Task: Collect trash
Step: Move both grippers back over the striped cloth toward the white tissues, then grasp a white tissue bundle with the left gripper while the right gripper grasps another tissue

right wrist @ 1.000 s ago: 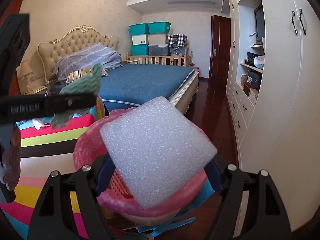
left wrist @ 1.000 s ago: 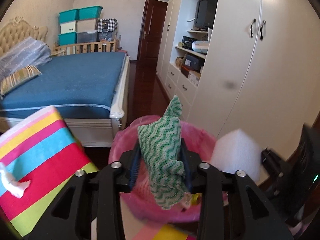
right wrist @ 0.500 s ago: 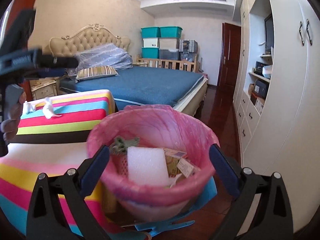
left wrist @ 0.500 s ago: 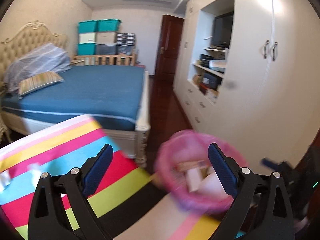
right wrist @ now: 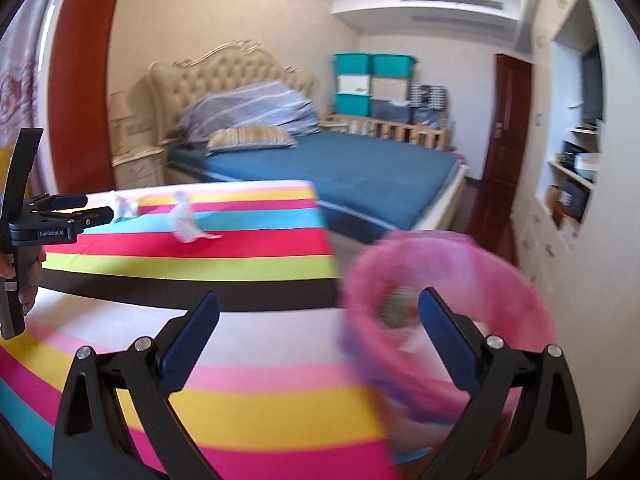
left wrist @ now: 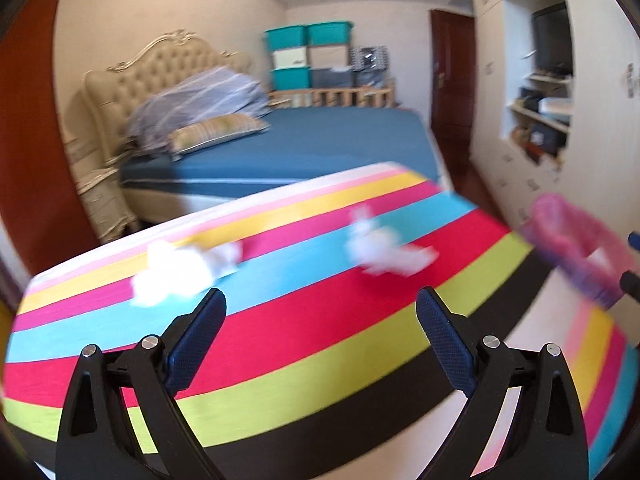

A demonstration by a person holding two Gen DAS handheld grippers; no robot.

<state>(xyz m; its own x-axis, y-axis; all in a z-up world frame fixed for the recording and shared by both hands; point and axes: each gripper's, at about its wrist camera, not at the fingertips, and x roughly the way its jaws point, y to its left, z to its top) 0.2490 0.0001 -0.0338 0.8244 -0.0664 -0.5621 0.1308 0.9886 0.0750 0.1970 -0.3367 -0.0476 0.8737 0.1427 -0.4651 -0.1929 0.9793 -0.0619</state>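
Note:
Two crumpled white tissues lie on the striped tablecloth (left wrist: 320, 344): one tissue (left wrist: 180, 268) just beyond my left finger, the other tissue (left wrist: 384, 252) farther right. My left gripper (left wrist: 320, 304) is open and holds nothing, low over the cloth. The pink-lined trash bin (left wrist: 576, 248) stands off the table's right edge. In the right wrist view my right gripper (right wrist: 320, 304) is open and holds nothing, with the bin (right wrist: 440, 248) behind its right finger and scraps inside it. The left gripper (right wrist: 96, 207), held by a hand (right wrist: 26, 280), points at the tissues (right wrist: 184, 224).
A blue bed (right wrist: 340, 164) with a tufted headboard stands behind the table. White wardrobes and open shelves (left wrist: 540, 120) line the right wall, with a dark door (right wrist: 508, 140) at the far end. Dark floor runs between bed and wardrobe.
The left gripper let go of the green cloth and the right of the white foam block; both pieces now lie in the bin. Both grippers swung left toward the table.

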